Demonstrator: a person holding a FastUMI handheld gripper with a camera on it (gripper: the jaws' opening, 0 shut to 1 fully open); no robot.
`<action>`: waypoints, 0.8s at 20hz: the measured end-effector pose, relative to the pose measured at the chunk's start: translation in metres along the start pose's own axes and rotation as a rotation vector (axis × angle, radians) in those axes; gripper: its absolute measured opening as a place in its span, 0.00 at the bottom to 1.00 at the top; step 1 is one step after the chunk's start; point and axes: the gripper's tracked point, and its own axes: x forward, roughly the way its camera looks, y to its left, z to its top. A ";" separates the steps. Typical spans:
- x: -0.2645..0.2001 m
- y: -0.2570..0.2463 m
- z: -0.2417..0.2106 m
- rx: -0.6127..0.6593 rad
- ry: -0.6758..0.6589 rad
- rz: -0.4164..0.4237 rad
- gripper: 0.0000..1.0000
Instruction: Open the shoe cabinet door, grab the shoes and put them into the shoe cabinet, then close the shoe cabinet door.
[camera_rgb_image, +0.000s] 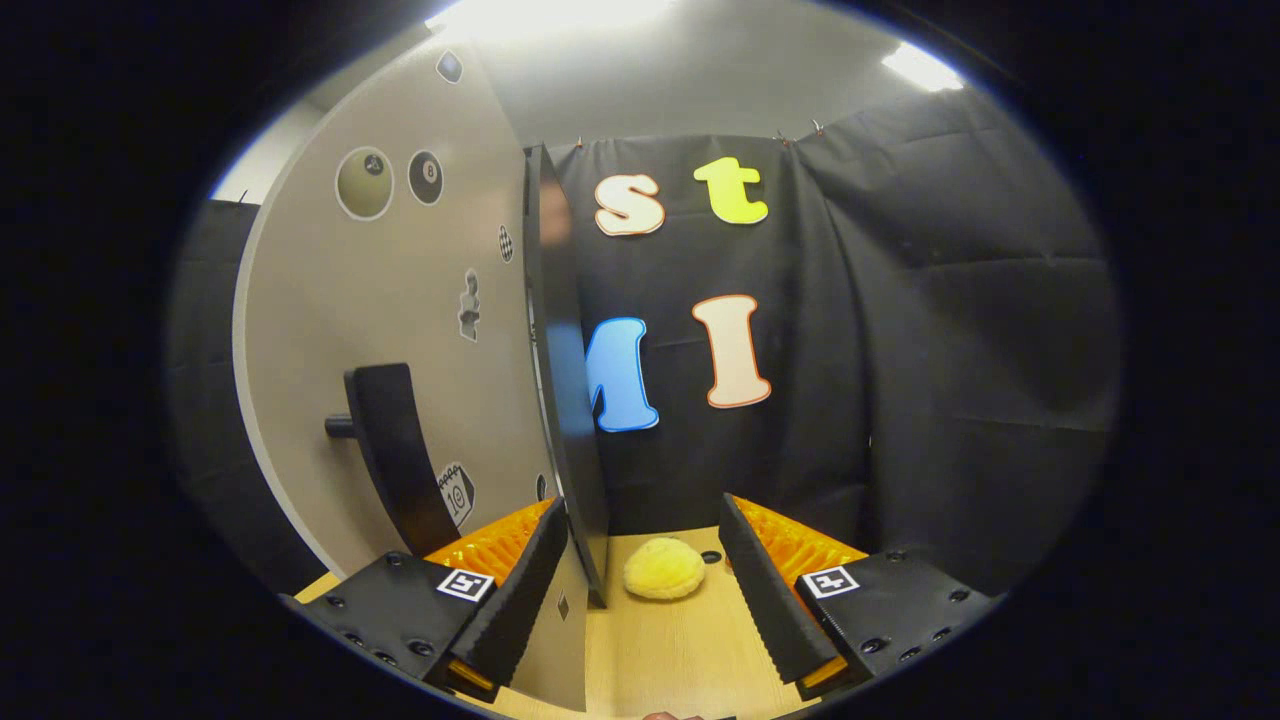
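Spread wide, my claw (640, 590) has its two fingers standing well apart and pressing on nothing, with the free edge of the shoe cabinet door (400, 330) rising up through the gap between them, close against the left finger (520, 590). I see that door as a pale panel swung open toward me, its face dotted with small stickers (a couple of round ones high up, a few odd shapes lower down) and its dark edge (570, 400) running from near the top down to the floor just ahead of my fingers. A black bar handle (395, 450) juts from the door's face on a short post, off to the left of my left finger and apart from it. Between the fingers and a little beyond their tips, a fluffy yellow slipper (663, 568) lies on the light wooden floor (670, 650), just right of the door's bottom edge and not touching either finger. Behind the slipper a small dark round hole (711, 556) sits in the floor. Black cloth (950, 330) hangs beyond all this as the booth's wall, and bright ceiling lights (920, 65) glare above it.
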 end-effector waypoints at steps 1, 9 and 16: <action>-0.002 0.003 -0.001 -0.008 0.001 -0.008 0.97; -0.014 0.037 0.004 -0.053 -0.042 -0.056 0.96; -0.014 0.096 -0.003 -0.026 -0.014 -0.032 0.96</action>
